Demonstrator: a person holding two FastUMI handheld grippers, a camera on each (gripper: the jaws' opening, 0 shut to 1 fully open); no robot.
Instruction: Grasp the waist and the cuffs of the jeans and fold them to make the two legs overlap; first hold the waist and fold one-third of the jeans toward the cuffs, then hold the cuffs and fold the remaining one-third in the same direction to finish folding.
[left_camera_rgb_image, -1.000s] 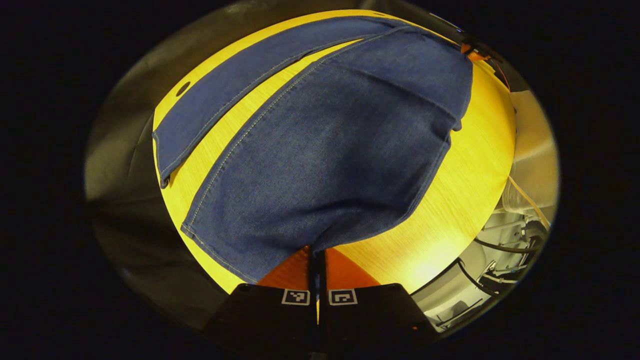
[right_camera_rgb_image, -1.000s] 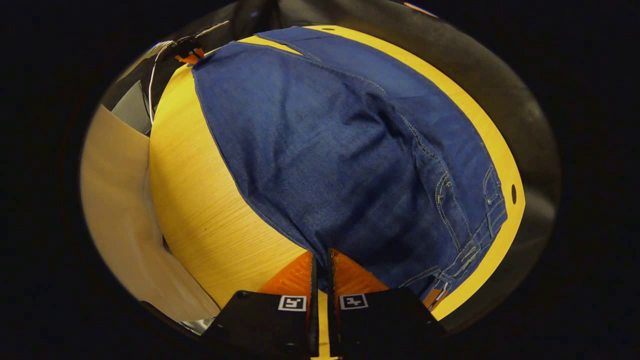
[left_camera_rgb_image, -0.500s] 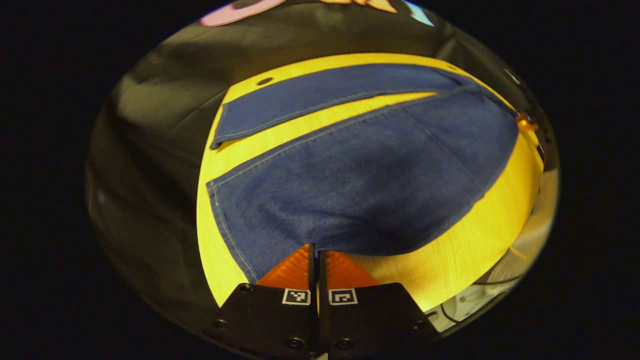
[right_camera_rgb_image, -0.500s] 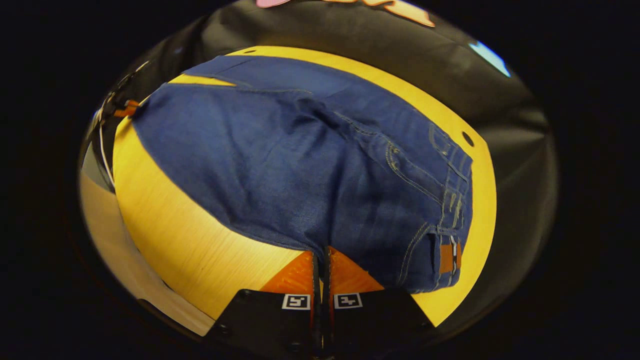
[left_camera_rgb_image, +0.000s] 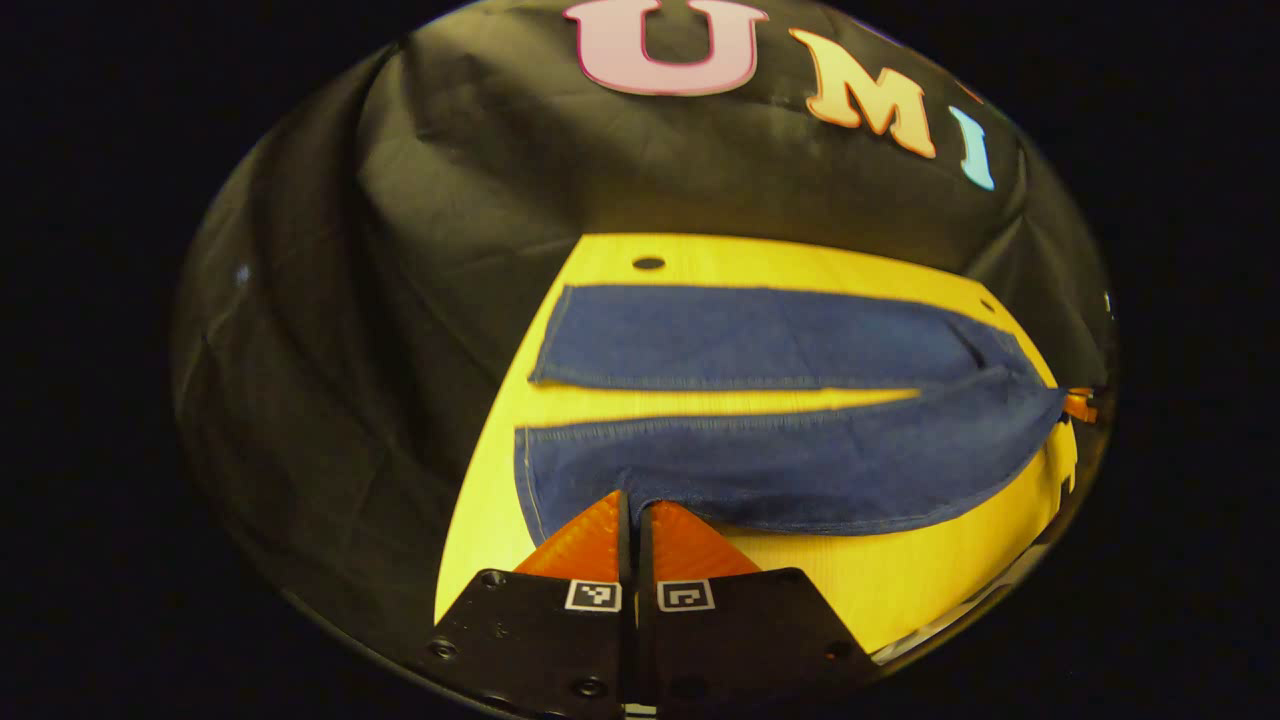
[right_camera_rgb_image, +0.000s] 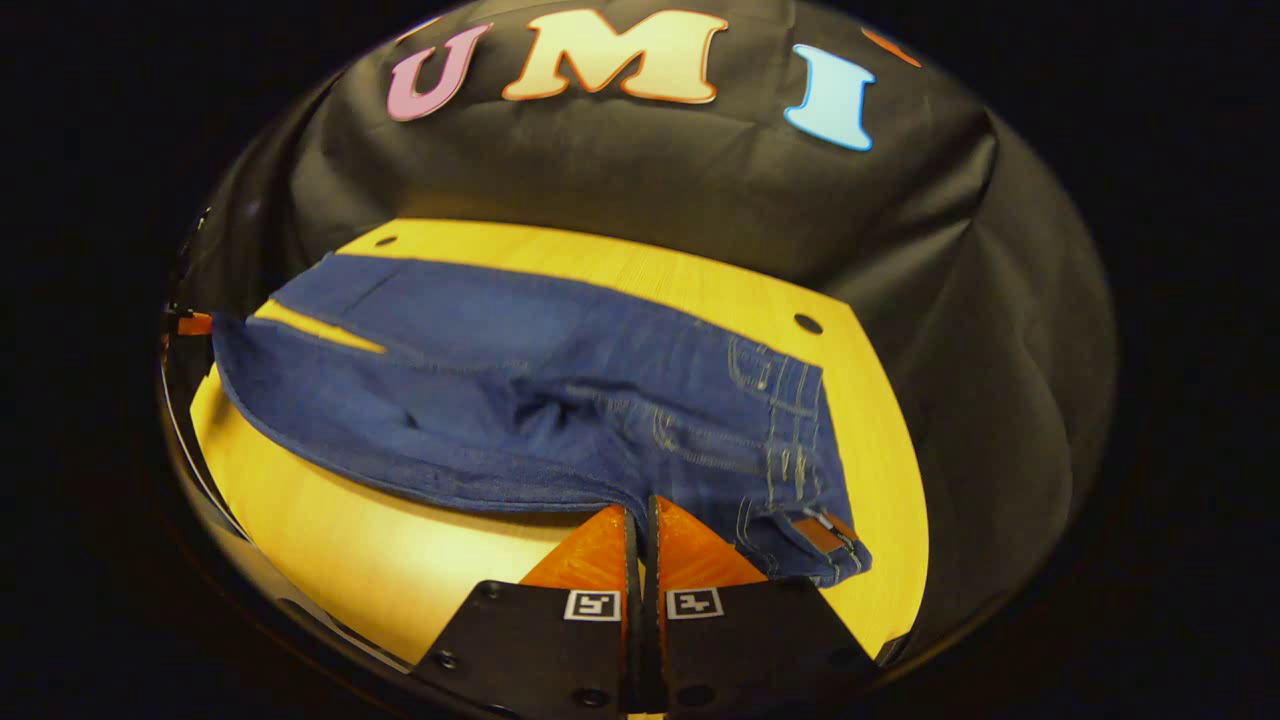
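1. Left gripper (left_camera_rgb_image: 632, 508), left gripper view: two black, angular body plates meet at a narrow central seam.
2. Each plate carries one small square black-and-white coded marker beside the seam, with round screw heads along the lower edges.
3. The fingers (left_camera_rgb_image: 585, 540) are wedge-shaped with a ribbed texture.
4. Right gripper (right_camera_rgb_image: 641, 520), right gripper view: same build, with black plates, two square markers, visible screws and ribbed wedge fingers (right_camera_rgb_image: 600, 550).

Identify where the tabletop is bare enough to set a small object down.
Free: the table strip between the jeans and the near edge, and the sliver between the two legs. Crowded: the near hem, pinched by the left gripper and right gripper.
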